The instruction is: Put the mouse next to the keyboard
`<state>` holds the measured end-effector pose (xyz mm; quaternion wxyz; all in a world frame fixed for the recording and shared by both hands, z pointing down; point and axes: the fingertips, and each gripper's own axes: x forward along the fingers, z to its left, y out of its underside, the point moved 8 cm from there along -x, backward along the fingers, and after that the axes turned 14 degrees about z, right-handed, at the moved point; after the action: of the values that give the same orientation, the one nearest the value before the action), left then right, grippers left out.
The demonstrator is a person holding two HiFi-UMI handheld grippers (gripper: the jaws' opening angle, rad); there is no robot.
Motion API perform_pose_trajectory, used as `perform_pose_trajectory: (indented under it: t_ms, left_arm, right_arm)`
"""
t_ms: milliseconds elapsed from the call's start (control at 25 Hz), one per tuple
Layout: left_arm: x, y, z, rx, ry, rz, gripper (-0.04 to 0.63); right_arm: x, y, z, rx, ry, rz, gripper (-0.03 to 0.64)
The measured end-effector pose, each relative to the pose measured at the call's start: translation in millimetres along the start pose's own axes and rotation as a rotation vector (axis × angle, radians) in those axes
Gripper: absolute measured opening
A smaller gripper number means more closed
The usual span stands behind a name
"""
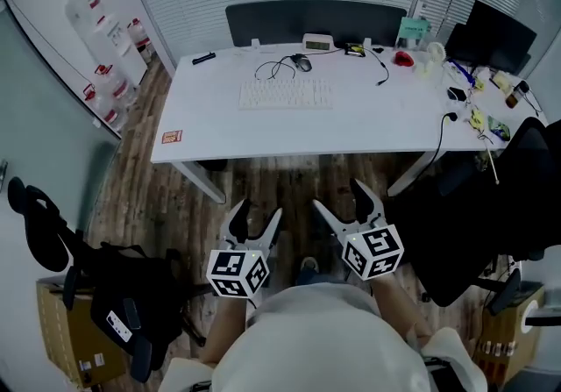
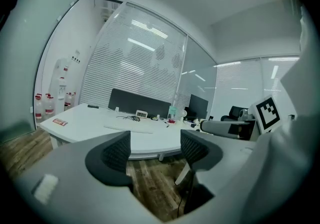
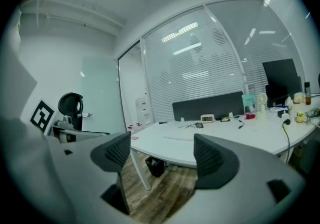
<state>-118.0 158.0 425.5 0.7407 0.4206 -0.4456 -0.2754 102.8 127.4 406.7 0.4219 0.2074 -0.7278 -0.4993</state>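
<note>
Hovering over wooden floor (image 1: 272, 173), well short of the white table's (image 1: 219, 131) near edge: left gripper (image 1: 259, 217) and right gripper (image 1: 340, 199), each with jaws wide apart and nothing between them. Mouse (image 1: 301, 63) lies near the table's far edge, just beyond the keyboard (image 1: 286, 94). Bare tabletop flanks the keyboard on both sides.

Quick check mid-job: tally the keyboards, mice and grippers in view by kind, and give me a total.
keyboard: 1
mouse: 1
grippers: 2, the left gripper and the right gripper, both open with nothing between the jaws
Total: 4
</note>
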Motion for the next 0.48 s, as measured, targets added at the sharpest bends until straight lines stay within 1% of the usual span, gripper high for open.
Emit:
perform_pose_trajectory:
  t_ms: [160, 480]
  left_arm:
    - [30, -15, 2, -0.013, -0.015, -0.009, 0.298]
    - [75, -33, 7, -0.040, -0.025, -0.013, 0.298]
  right_arm:
    - [21, -14, -29, -0.009, -0.016, 0.004, 0.367]
    - [49, -28, -68, -0.008, -0.042, 0.016, 0.367]
